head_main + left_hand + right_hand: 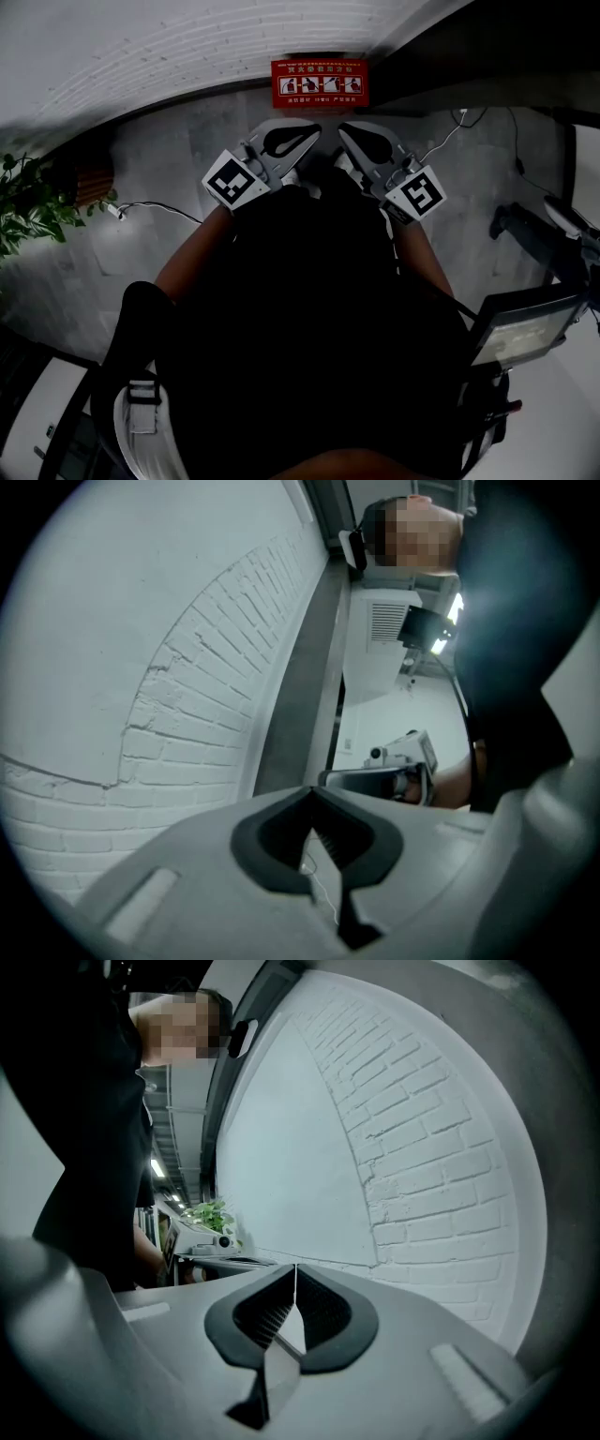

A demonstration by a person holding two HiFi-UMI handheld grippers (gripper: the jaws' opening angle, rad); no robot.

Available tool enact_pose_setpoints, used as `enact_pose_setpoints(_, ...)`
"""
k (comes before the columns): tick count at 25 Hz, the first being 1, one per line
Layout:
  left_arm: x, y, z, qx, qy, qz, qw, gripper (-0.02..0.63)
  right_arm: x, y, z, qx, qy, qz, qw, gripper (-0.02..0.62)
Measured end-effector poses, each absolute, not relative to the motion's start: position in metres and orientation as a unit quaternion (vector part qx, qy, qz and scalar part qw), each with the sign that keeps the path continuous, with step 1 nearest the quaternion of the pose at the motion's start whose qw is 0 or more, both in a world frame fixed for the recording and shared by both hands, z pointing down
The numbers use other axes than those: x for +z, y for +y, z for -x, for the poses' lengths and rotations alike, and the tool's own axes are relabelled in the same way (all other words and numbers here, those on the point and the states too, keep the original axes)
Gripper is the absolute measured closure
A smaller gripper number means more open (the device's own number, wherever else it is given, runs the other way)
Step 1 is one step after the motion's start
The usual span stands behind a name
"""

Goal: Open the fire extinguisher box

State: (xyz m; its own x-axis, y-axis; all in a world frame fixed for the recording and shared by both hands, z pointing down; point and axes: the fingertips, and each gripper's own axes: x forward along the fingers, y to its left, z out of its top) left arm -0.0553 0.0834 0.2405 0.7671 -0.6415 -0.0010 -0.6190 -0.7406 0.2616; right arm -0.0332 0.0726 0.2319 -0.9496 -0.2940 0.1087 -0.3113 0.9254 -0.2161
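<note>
**Pressed together and empty: left claw (314, 131) and right claw (343, 127) near the red rectangular fire extinguisher box (320, 84)**

In the head view the box sits at twelve o'clock, at the foot of the white brick wall (187, 47). Both claws hang side by side just below it, not touching it, with nothing between their jaws. A green leafy plant (28, 202) stands at nine o'clock.

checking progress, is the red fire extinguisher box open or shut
Shut, it seems: in the head view the red box shows its labelled lid flat, no interior visible.
</note>
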Motion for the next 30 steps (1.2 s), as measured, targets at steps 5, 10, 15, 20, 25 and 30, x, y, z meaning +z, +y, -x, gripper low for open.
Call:
enact_pose_setpoints(5,0.242,0.075,0.046,-0.038,-0.362,-0.924,0.114,0.606,0.234,0.064,0.025,0.115,-0.985,-0.126,0.032,0.583)
enact_pose_setpoints(10,0.239,0.041,0.027,-0.030,-0.396,-0.910,0.117,0.606,0.232,0.031,0.008,0.124,-0.988,-0.090,0.027,0.584)
enact_pose_setpoints(15,0.248,0.019,0.010,-0.015,-0.434,-0.892,0.123,0.606,0.241,0.008,-0.013,0.141,-0.988,-0.060,0.024,0.584)
enact_pose_setpoints(20,0.258,0.003,0.005,-0.005,-0.457,-0.881,0.124,0.606,0.248,-0.016,-0.022,0.164,-0.985,-0.052,0.022,0.584)
enact_pose_setpoints(25,0.284,-0.003,0.017,0.000,-0.457,-0.878,0.142,0.606,0.269,-0.024,-0.015,0.180,-0.981,-0.067,0.033,0.583)
enact_pose_setpoints(30,0.312,-0.013,0.031,-0.002,-0.448,-0.880,0.156,0.606,0.299,-0.036,-0.004,0.204,-0.973,-0.096,0.048,0.583)
